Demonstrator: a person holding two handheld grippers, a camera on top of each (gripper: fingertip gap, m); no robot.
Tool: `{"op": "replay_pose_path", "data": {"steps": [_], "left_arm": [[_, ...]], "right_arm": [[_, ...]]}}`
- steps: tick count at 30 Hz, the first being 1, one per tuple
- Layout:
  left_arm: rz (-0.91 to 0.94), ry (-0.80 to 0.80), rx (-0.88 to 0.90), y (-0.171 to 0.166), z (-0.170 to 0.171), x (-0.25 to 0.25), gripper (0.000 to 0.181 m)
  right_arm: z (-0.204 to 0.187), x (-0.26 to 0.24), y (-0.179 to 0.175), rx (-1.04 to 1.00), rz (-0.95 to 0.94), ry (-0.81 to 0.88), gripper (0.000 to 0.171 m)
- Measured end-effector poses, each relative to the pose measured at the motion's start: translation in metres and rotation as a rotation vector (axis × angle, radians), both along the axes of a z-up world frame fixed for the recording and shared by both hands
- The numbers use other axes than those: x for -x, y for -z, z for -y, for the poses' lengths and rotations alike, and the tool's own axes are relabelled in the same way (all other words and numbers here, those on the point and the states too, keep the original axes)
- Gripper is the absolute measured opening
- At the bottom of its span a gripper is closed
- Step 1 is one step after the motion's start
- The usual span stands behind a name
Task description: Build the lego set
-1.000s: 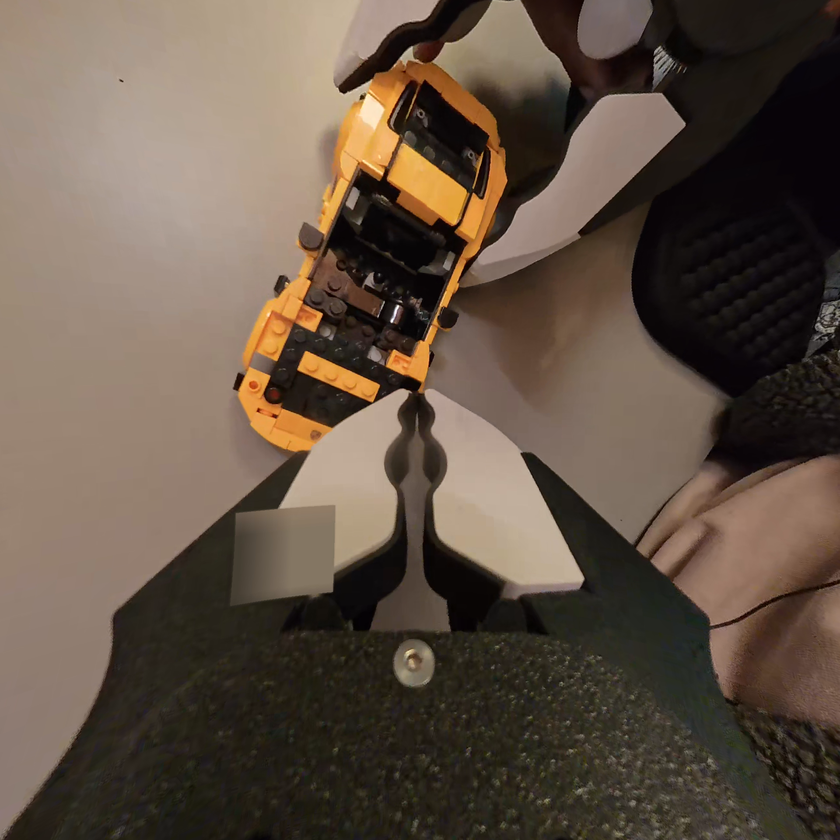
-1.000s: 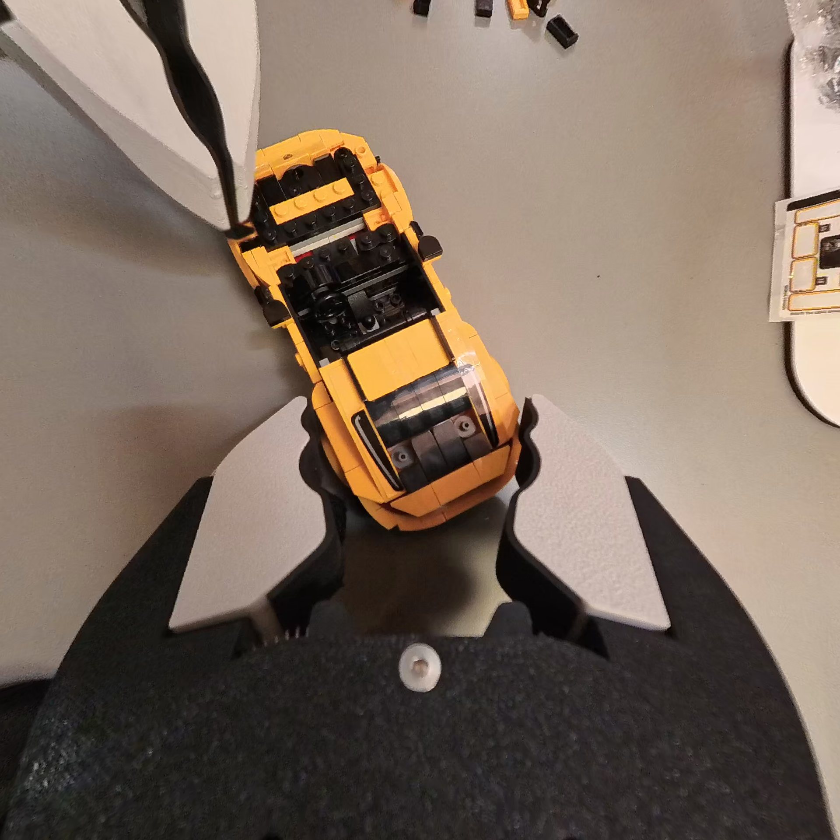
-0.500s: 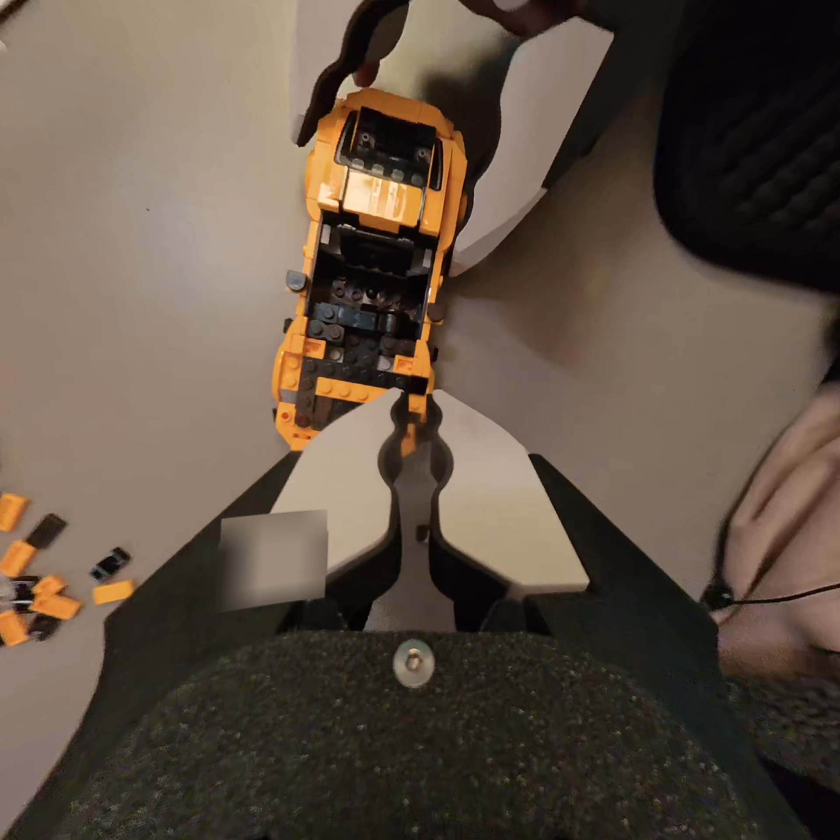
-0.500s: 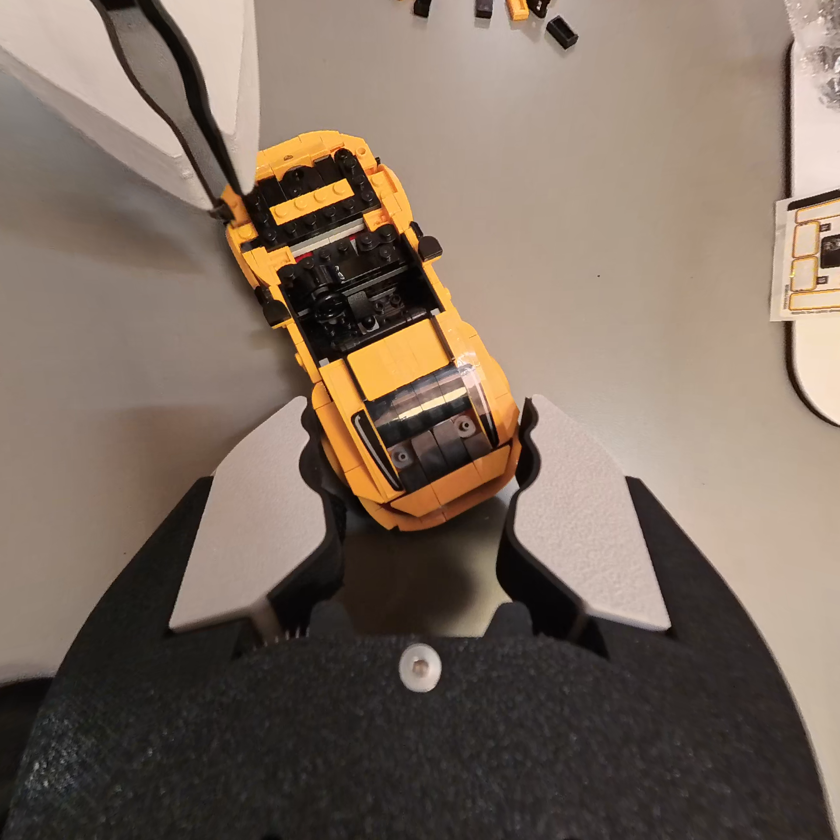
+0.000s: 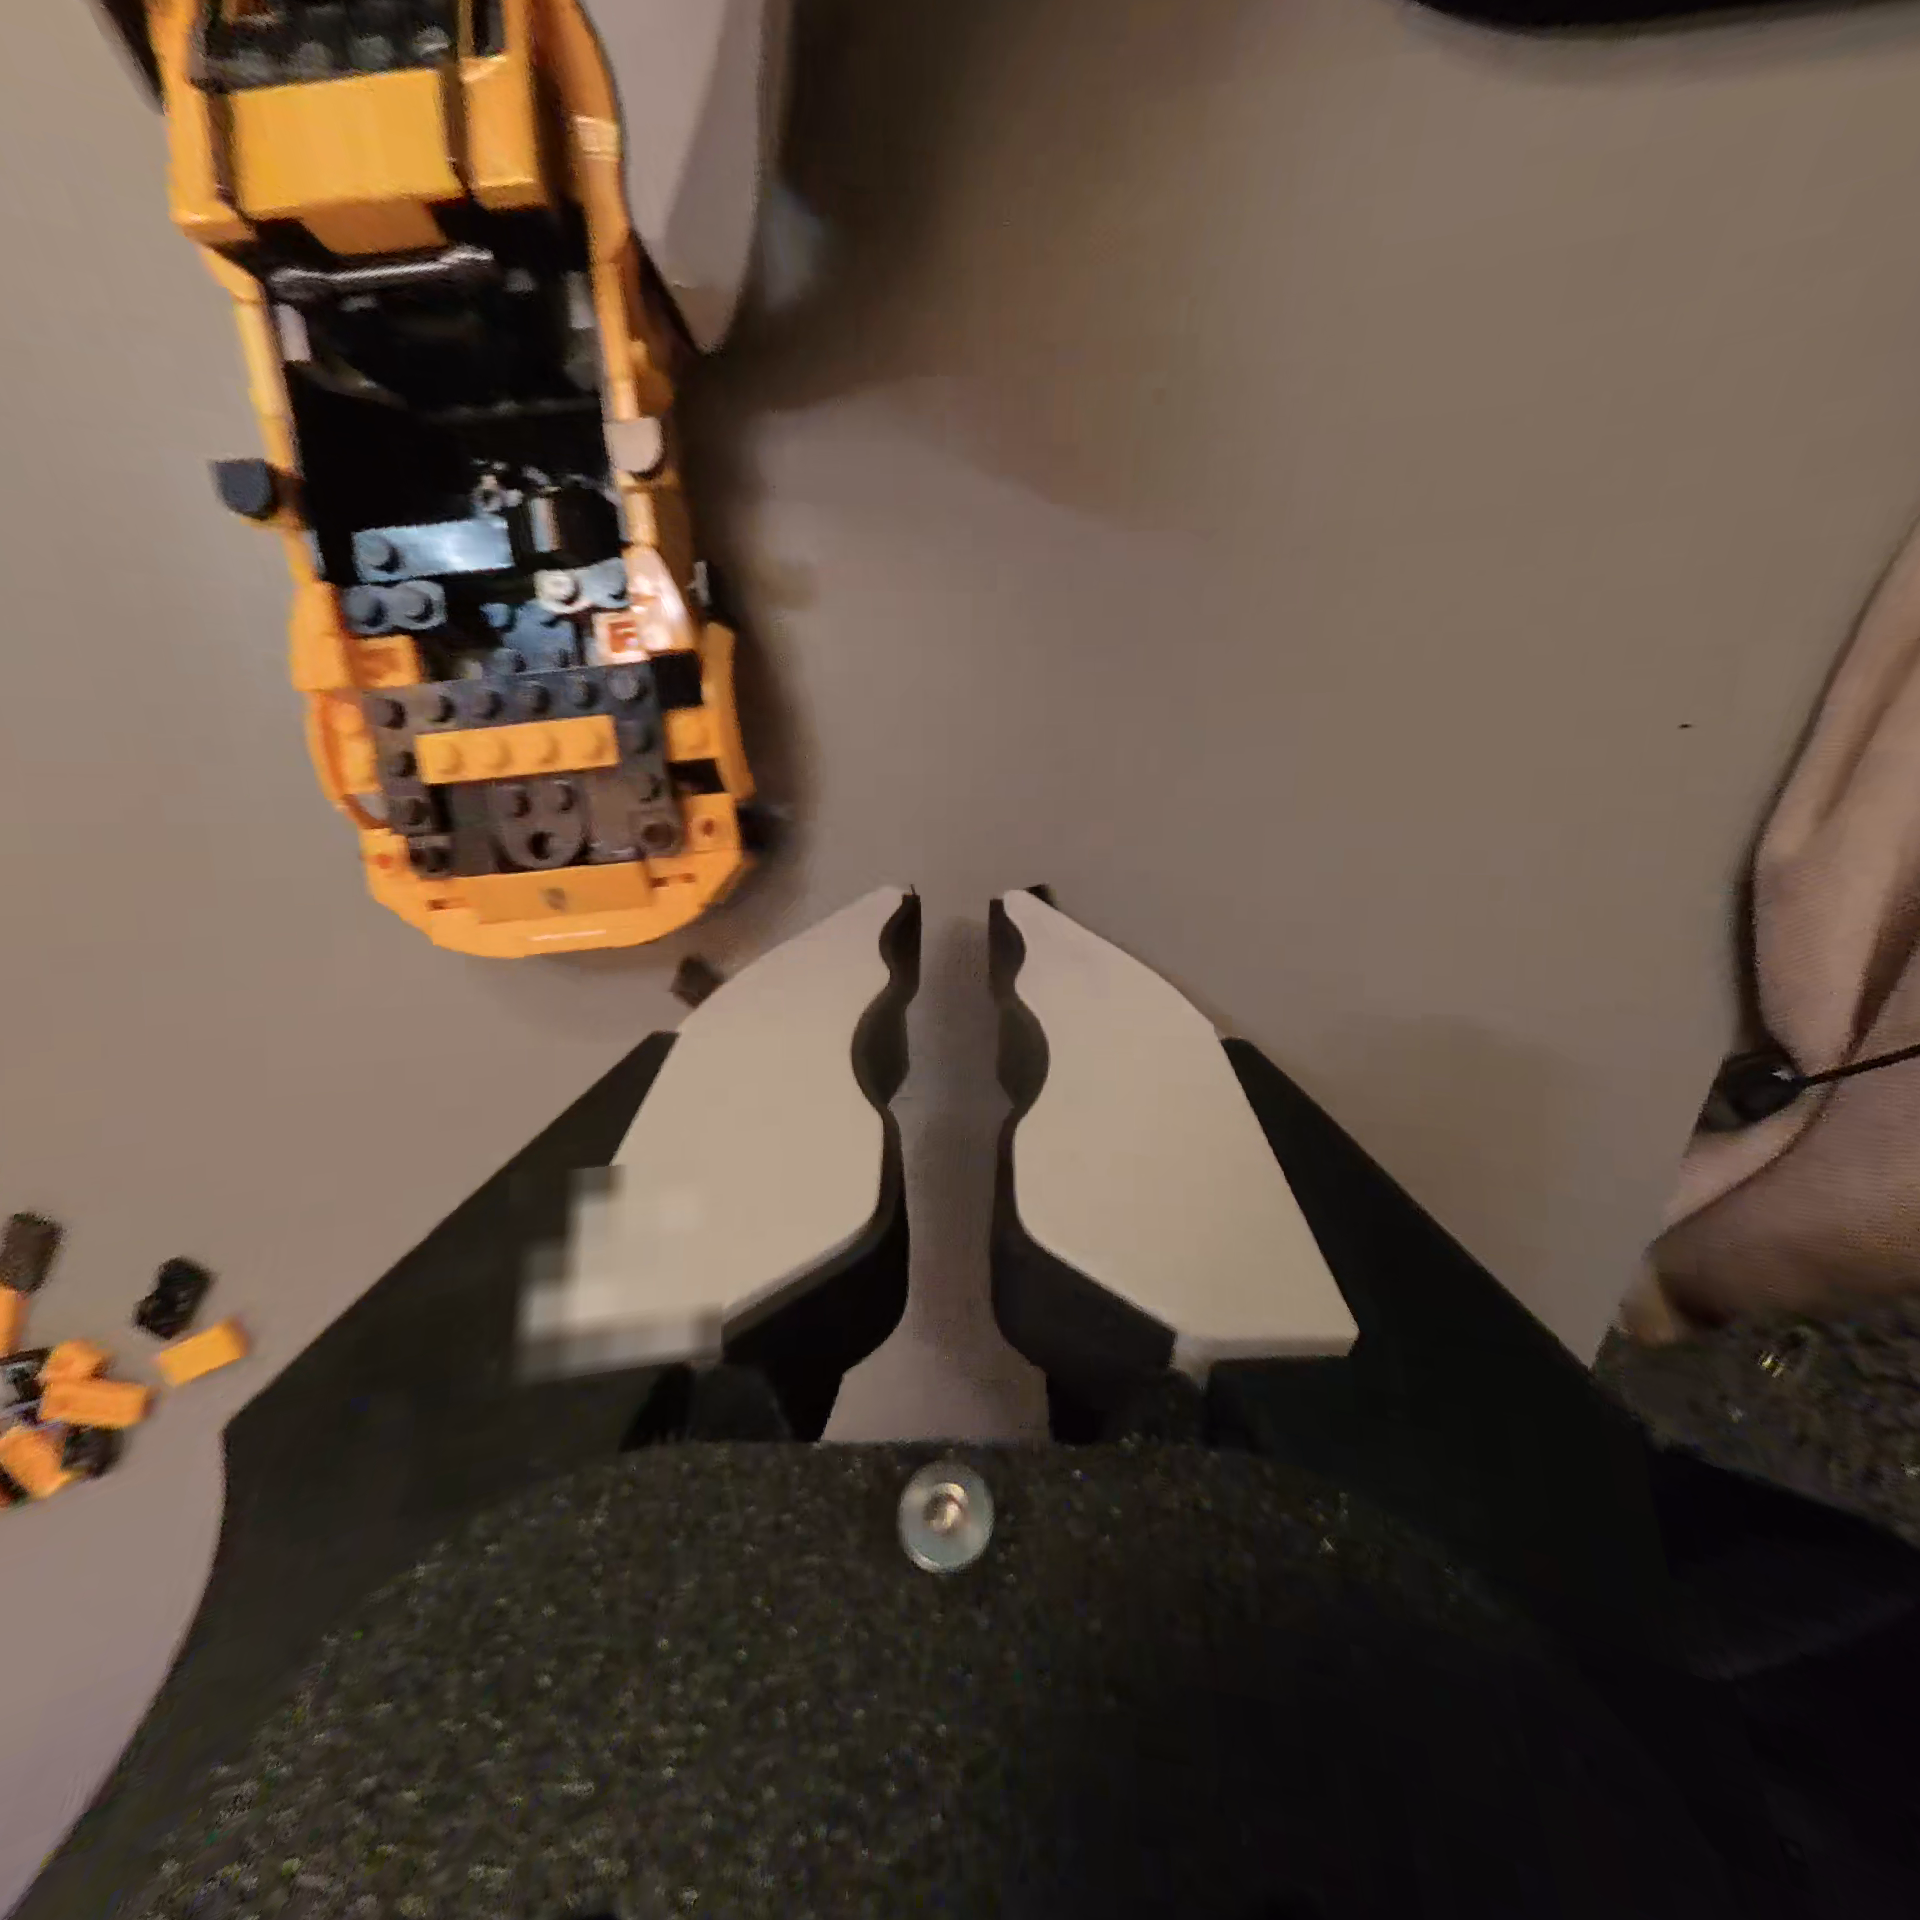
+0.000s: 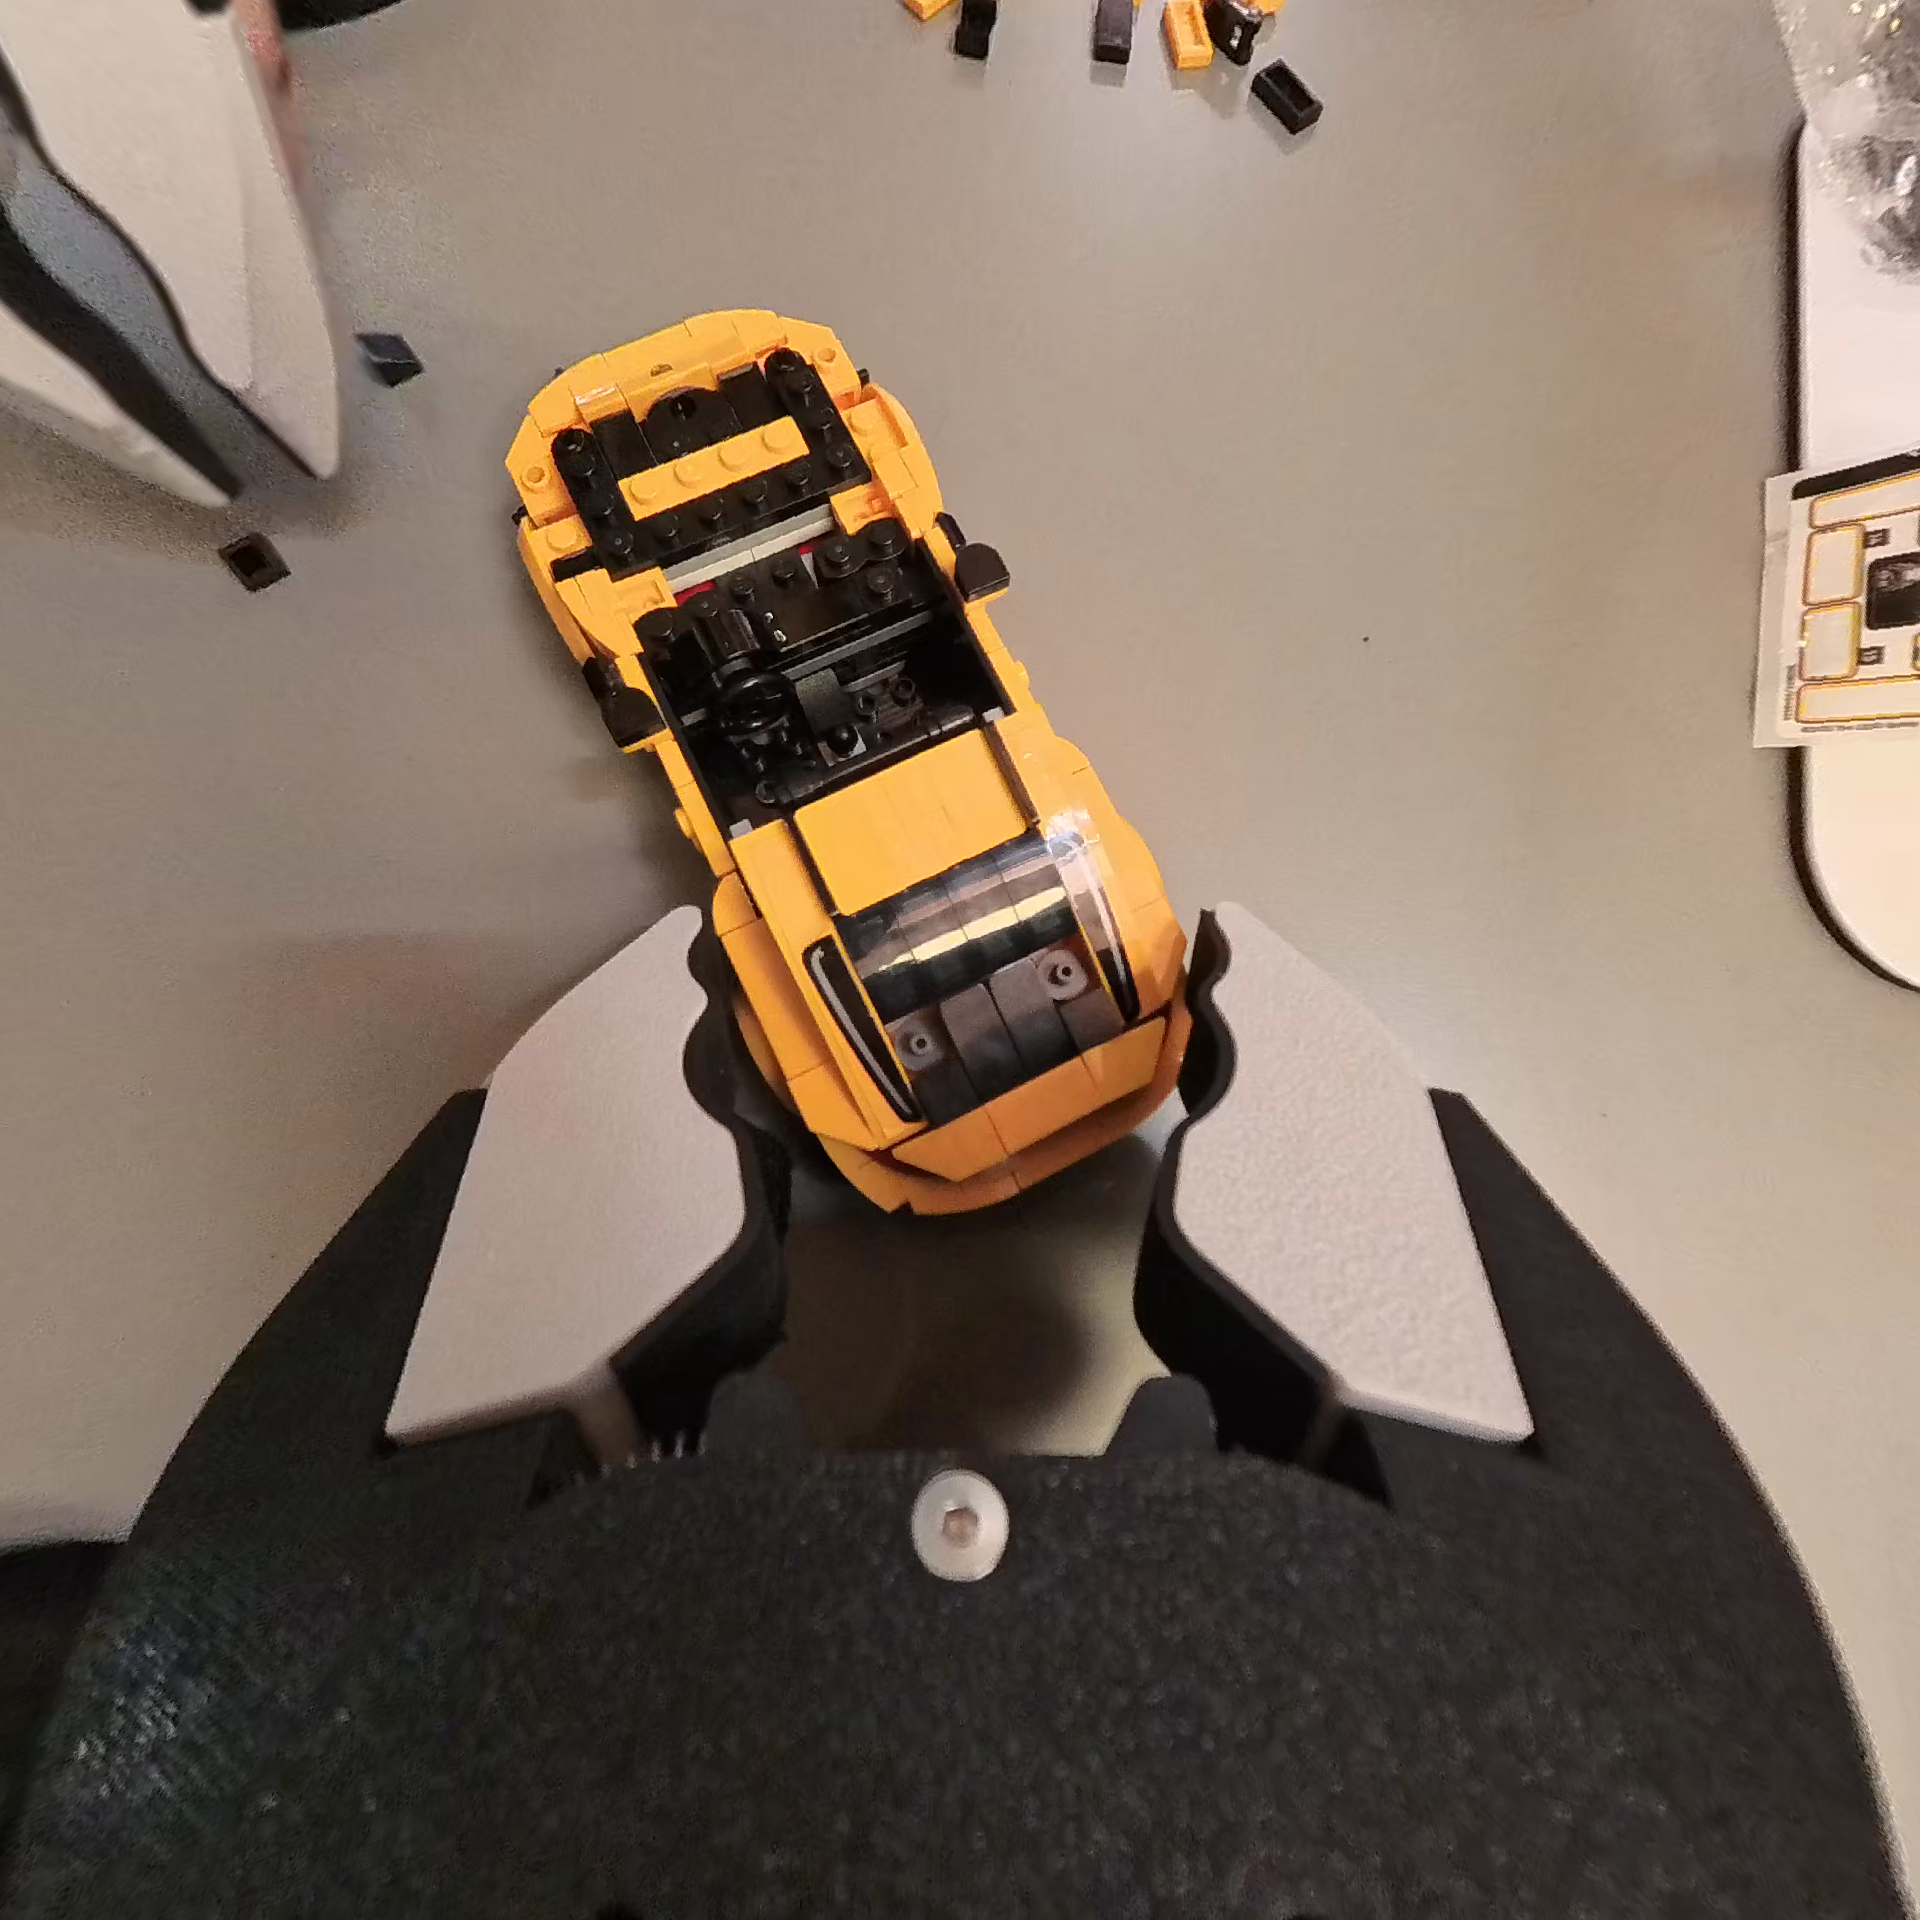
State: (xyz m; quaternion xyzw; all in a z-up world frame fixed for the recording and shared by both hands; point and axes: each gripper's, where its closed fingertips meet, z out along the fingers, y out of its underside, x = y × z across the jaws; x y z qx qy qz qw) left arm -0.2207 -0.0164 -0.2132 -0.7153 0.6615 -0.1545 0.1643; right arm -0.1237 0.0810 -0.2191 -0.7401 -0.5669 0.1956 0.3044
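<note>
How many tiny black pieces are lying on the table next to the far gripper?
2. The upper black piece lies right of the left gripper, the lower black piece just below its tips, both left of the car. Others farther away aren't counted; some may be hidden.

My left gripper (image 5: 953,904) hovers in the centre of its view, fingers slightly parted with nothing between them. My right gripper (image 6: 945,925) sits mid-frame, its jaws spread wide and pressing the sides of the car's (image 6: 831,748) nose.
</note>
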Motion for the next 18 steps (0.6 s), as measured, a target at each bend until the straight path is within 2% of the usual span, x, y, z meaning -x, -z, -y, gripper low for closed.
{"op": "replay_pose_path", "data": {"steps": [6,18], "left_arm": [[-0.018,-0.031,0.006,0.015,0.01,0.0,0.022],[0.001,-0.074,0.022,0.016,0.01,-0.002,0.016]], "right_arm": [[0.0,0.0,0.0,-0.012,-0.016,0.013,0.085],[0.0,0.0,0.001,-0.049,-0.003,0.021,0.085]]}}
